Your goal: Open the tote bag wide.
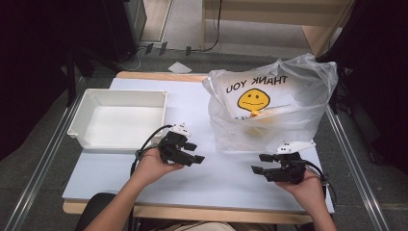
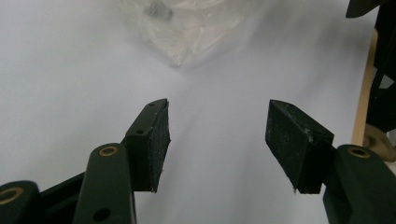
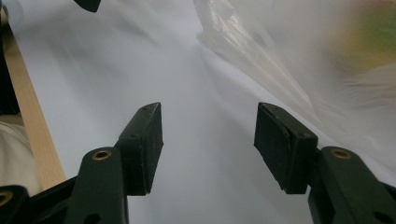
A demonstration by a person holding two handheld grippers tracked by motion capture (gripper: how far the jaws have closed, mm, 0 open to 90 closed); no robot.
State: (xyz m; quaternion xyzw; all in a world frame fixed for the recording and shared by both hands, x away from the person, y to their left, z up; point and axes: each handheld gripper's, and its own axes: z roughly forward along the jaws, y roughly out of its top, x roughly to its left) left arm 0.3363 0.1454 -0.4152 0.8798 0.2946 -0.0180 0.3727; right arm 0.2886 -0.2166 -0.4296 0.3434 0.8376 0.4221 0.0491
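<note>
- High view: bag (image 1: 269, 113) stands full on table (image 1: 216, 178), right of bin (image 1: 118, 120), which has nothing in it.
- Left tool (image 1: 196, 152), right tool (image 1: 259, 163): jaws apart, holding nothing, near bag.
- Judgement: unpacking not yet begun.

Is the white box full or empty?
Empty. The white box shows only its bare white bottom in the high view.

Two black jaws rise from the bottom of the frame and stand wide apart, with nothing between them, so the left gripper (image 2: 217, 140) is open over the pale table surface (image 2: 70, 70). At the top centre lies a crumpled corner of a clear plastic bag (image 2: 187, 32), blurred. A wooden table edge (image 2: 363, 93) runs down the right side
</note>
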